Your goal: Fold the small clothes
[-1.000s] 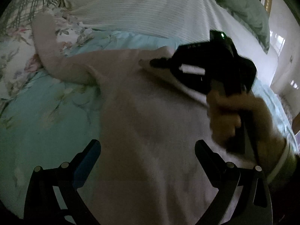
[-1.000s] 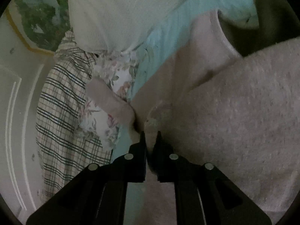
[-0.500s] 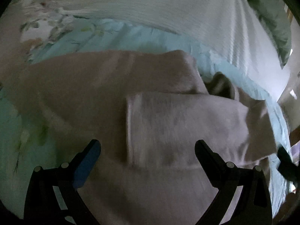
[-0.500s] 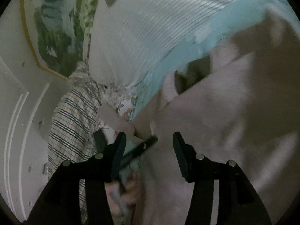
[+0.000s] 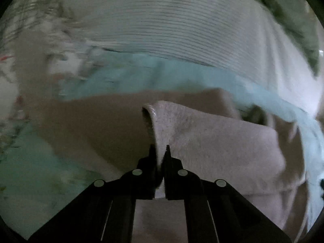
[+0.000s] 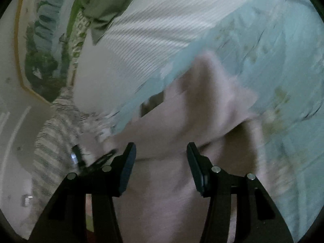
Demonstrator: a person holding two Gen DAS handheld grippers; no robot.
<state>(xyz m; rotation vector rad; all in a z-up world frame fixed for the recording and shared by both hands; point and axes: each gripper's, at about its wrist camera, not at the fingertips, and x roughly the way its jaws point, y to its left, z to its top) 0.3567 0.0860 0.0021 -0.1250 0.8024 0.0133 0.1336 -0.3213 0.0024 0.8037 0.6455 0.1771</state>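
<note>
A pale pink fleecy garment (image 5: 218, 141) lies spread on the teal floral bedsheet (image 5: 34, 174). One sleeve is folded across its body. My left gripper (image 5: 161, 148) is shut on that sleeve's cuff edge, and the cuff curls up just ahead of the fingertips. In the right wrist view the same garment (image 6: 172, 121) fills the middle. My right gripper (image 6: 161, 147) hovers over it, open, with nothing pinched between its blue pads. A dark blurred shape (image 6: 95, 161) to its left looks like the other gripper.
A white ribbed quilt (image 5: 182, 30) lies behind the garment. Green bedding (image 6: 101, 2) and a checked cloth (image 6: 48, 141) are at the left of the right wrist view. A framed picture (image 6: 40, 40) hangs on the wall there. Bare teal sheet (image 6: 283, 60) stretches to the right.
My left gripper went from wide open to shut on the folded sleeve's cuff. My right gripper let go of the sleeve, opened and drew back to the right.
</note>
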